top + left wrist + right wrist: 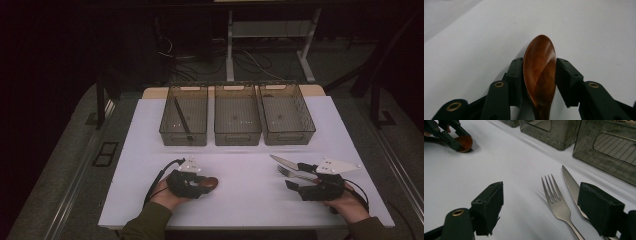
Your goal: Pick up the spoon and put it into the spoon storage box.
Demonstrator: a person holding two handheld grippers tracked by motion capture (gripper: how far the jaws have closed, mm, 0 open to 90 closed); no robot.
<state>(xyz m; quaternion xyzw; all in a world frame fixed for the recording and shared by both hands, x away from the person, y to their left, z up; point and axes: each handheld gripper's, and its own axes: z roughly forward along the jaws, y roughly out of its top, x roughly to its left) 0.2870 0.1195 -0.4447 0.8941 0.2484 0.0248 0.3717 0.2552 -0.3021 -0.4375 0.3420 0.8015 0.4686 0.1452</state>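
Counter (240,200): flat, matte white sheet across the middle of the high view, edges squared
Bins (237,116): three smoke-tinted, see-through plastic boxes with ribbed floors and cut-out handles, in a row at upper centre of the high view; the left one holds a thin dark stick leaning on a slant
Left gripper (200,184): black, at lower left of the high view, a hand around its body; its jaws stand narrow with the spoon between them
Right gripper (295,187): black, at lower right of the high view; its jaws stand wide apart, nothing pressed between them
Spoon (540,72): glossy reddish-brown wood, oval bowl; in the left gripper view the bowl sits between the two jaws, turned partly on its edge, tip poking past them toward the top of the frame; both pads lie against its rims
Fork (556,202): brushed steel, four tines, lying flat between the right jaws in the right gripper view
Knife (571,186): steel, serrated edge, just right of the fork, partly behind the right-hand jaw
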